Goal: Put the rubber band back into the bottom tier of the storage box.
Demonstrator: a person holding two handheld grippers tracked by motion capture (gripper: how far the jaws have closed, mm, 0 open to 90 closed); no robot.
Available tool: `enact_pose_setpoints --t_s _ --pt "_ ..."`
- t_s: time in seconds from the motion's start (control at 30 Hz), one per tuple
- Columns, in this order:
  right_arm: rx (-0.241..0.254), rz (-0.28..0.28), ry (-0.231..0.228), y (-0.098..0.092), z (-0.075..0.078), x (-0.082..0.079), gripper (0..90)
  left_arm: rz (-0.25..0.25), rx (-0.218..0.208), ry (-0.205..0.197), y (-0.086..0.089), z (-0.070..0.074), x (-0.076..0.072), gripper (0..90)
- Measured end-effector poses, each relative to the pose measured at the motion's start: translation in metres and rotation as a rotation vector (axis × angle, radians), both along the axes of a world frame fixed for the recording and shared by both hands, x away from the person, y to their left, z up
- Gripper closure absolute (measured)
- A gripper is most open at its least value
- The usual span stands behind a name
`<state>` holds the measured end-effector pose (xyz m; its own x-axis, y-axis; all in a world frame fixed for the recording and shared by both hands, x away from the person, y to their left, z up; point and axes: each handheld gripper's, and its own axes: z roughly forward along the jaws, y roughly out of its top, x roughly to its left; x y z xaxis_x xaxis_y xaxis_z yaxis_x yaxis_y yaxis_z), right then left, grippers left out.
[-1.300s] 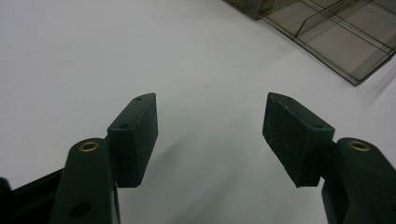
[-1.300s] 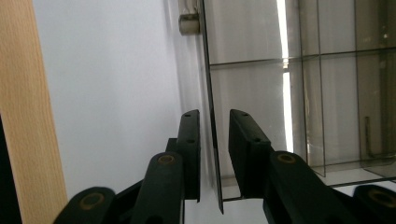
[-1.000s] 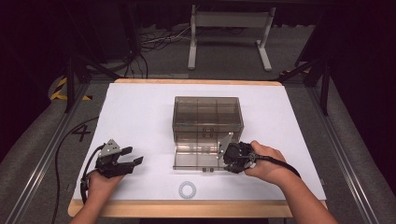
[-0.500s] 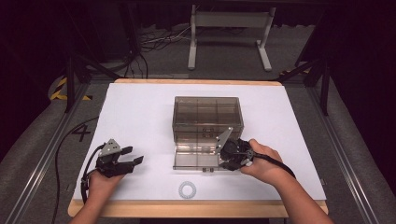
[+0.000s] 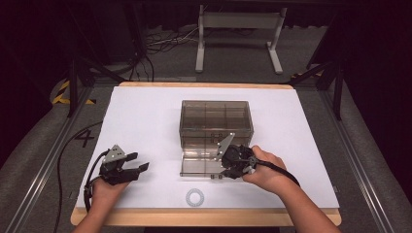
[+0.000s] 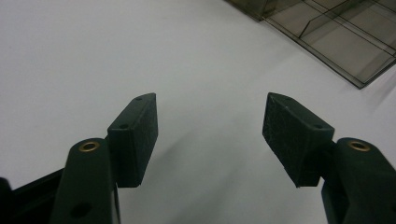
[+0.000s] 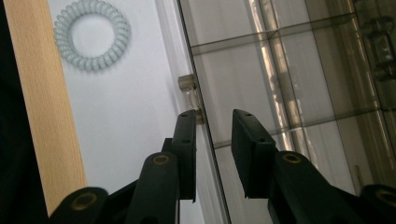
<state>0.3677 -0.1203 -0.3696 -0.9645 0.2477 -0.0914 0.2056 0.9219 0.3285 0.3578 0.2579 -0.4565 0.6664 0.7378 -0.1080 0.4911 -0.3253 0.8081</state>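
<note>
Two grippers, right gripper (image 7: 214, 116) straddling clear box's lid (image 7: 299, 79) edge unclenched, left gripper (image 6: 210, 126) released

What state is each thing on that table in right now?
Clear box: open, upright on the table.
Box lid: folded down toward the person, its edge between the right gripper's jaws.
Hair tie: lying flat, untouched.
Left gripper: open, empty.
Right gripper: partly open around the lid's edge.

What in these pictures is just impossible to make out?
- Whether the right gripper pinches the smoky box's open lid: its jaws straddle the edge, contact too fine, right gripper view.
- Lid's near-right corner: high view, behind that gripper.
- Box contents: dark tinted walls.
- Spiral hair tie: detail too small, high view.
</note>
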Motion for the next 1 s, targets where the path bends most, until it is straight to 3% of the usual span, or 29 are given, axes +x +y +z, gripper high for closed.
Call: enact_pose_setpoints --t_s 0.9,1.0 --pt "0.040 0.085 0.024 0.047 -0.014 -0.011 70.5 -0.007 0.004 -0.009 0.000 0.000 -0.001 36.6" --pt "0.048 0.075 0.036 0.050 -0.015 -0.015 70.5 -0.007 0.005 -0.010 0.000 0.000 -0.001 36.6"
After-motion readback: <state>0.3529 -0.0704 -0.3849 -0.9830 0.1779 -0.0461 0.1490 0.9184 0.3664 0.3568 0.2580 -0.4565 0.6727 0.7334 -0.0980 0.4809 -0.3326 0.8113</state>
